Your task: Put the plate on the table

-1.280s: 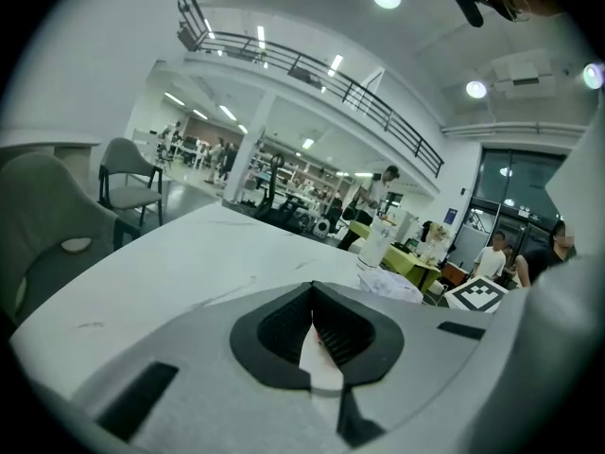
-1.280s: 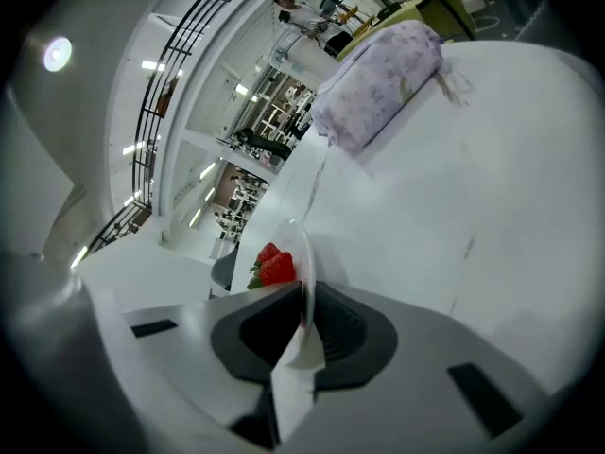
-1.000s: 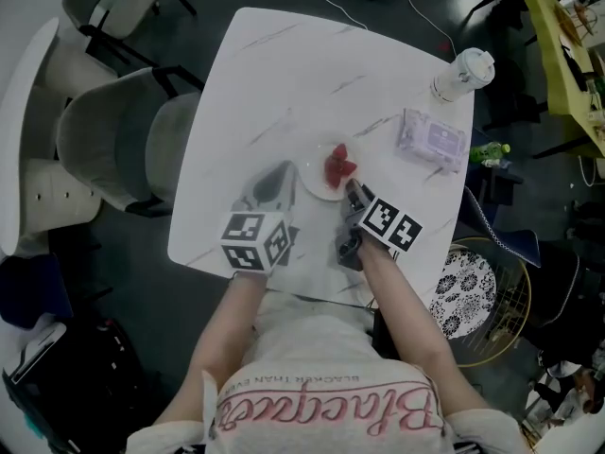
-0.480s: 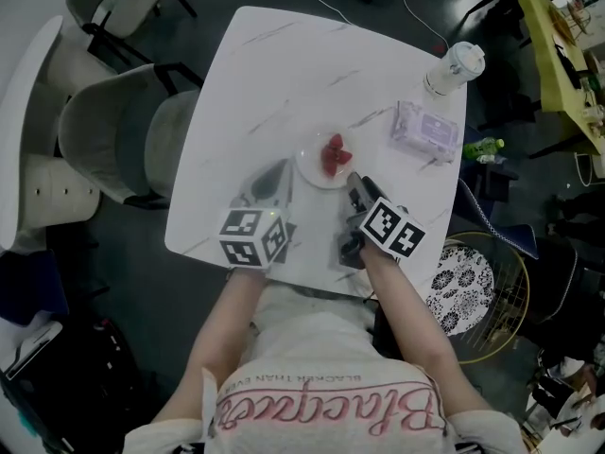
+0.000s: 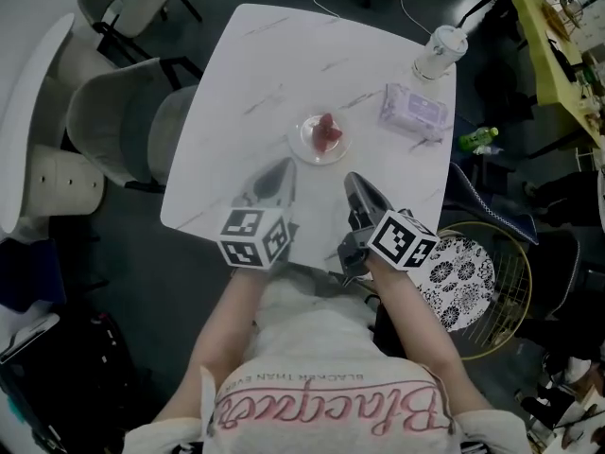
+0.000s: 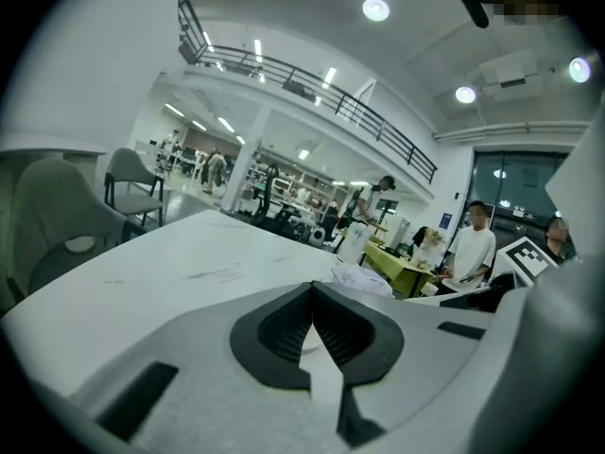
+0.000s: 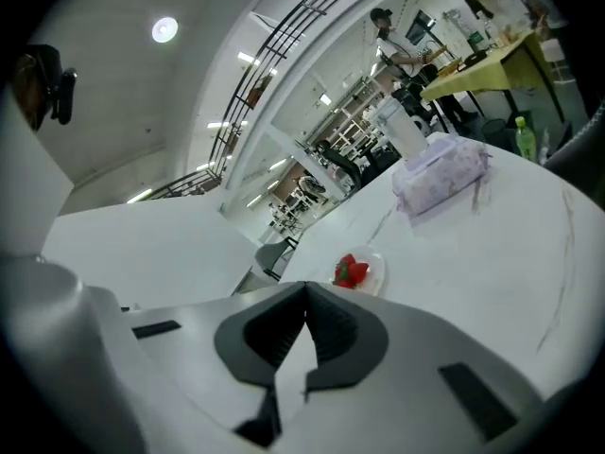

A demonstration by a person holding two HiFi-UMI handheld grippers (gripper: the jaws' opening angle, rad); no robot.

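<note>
Plate (image 5: 301, 146) sits flat on the white marble-patterned table (image 5: 284, 69), near its middle, with red strawberries (image 5: 327, 132) piled on it. In the right gripper view the plate (image 7: 377, 274) lies just past the jaw tips, strawberries (image 7: 351, 270) upright on it, and nothing touches it.

Both grippers are on the near side of the plate and apart from it. The left gripper (image 5: 280, 172) hangs over the near part of the table, to the left of the plate. In its own view the left gripper (image 6: 312, 288) has its jaws pressed together with nothing between them. The right gripper (image 5: 357, 189) is to the right of the plate, pointing toward it. In its own view the right gripper (image 7: 304, 288) also has its jaws together and empty. Each carries a marker cube at its back end, and the person's forearms run down from them to a pale shirt with pink lettering.

Farther out, toward the far right corner, a lilac tissue pack (image 5: 414, 112) lies on the table, well apart from the plate. A lidded cup (image 5: 438, 53) stands beyond it at the table's edge. The right gripper view shows the tissue pack (image 7: 442, 173) and cup (image 7: 397, 126) in line behind the plate.

Off the table, grey chairs (image 5: 128, 126) stand at the left. A green bottle (image 5: 479, 140) and a round patterned stool (image 5: 463, 282) in a gold wire frame are on the right. The left gripper view shows people (image 6: 470, 250) standing in the background.
</note>
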